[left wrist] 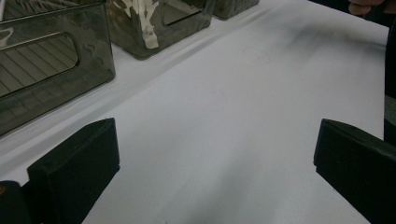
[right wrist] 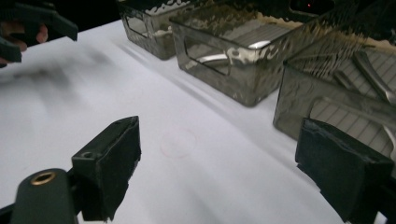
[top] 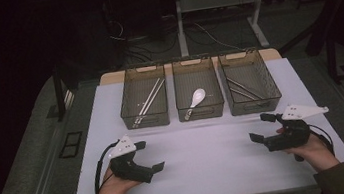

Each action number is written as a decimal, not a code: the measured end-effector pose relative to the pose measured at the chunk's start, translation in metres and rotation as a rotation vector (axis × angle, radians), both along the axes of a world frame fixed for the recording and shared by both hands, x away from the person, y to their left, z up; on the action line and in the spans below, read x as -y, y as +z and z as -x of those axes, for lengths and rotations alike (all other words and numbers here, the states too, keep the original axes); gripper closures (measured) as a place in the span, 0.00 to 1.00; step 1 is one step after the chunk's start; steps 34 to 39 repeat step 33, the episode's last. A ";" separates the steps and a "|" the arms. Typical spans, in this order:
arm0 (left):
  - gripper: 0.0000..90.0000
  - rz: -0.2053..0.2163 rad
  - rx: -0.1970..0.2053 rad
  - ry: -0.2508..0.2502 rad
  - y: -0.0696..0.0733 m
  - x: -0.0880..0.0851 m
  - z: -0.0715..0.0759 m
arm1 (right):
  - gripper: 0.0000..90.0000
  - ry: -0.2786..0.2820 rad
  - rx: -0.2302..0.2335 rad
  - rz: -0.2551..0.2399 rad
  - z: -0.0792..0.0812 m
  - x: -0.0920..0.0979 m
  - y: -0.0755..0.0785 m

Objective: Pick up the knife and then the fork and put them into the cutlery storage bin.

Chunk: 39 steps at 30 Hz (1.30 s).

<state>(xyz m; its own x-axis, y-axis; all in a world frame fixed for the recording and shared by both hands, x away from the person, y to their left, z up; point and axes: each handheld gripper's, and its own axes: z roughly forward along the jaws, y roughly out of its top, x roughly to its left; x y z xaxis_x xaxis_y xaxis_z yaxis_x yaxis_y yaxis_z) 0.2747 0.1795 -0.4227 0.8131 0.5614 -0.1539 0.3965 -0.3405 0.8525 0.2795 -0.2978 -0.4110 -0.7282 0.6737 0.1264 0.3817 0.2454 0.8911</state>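
Note:
Three smoky clear bins stand in a row at the back of the white table (top: 209, 162). The left bin (top: 143, 96) holds long metal sticks, the middle bin (top: 197, 88) a white spoon (top: 197, 97), and the right bin (top: 249, 81) several metal utensils. My left gripper (top: 150, 155) lies low at the front left, pointing right, open with nothing between its fingers (left wrist: 74, 172). My right gripper (top: 260, 126) sits at the front right, pointing left, jaws apart over bare table (right wrist: 219, 158). In the right gripper view the right bin (right wrist: 345, 98) is closest.
A faint pink ring (right wrist: 177, 142) is marked on the table ahead of my right gripper. A hand-hold slot is cut in each bin's front wall (left wrist: 37, 65). Dark floor, cables and a desk frame (top: 180, 20) lie beyond the table.

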 end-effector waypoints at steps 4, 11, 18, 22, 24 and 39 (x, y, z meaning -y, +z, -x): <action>0.00 0.004 -0.001 0.002 0.000 0.001 0.000 | 0.15 0.002 -0.009 0.013 0.009 -0.001 -0.008; 0.00 -0.012 0.003 -0.006 0.000 0.001 0.001 | 0.15 0.010 0.016 0.056 0.020 0.001 -0.016; 0.00 -0.018 0.003 -0.010 -0.001 0.002 0.002 | 0.15 -0.001 0.005 0.078 0.028 0.007 -0.023; 0.00 -0.020 0.005 -0.010 -0.001 0.003 0.002 | 0.15 -0.006 0.000 0.089 0.029 0.010 -0.027; 0.00 -0.019 0.005 -0.010 -0.001 0.003 0.002 | 0.15 -0.008 -0.003 0.097 0.029 0.010 -0.027; 0.00 -0.024 0.002 -0.016 0.000 0.004 0.000 | 0.15 -0.002 -0.001 0.096 0.030 0.010 -0.027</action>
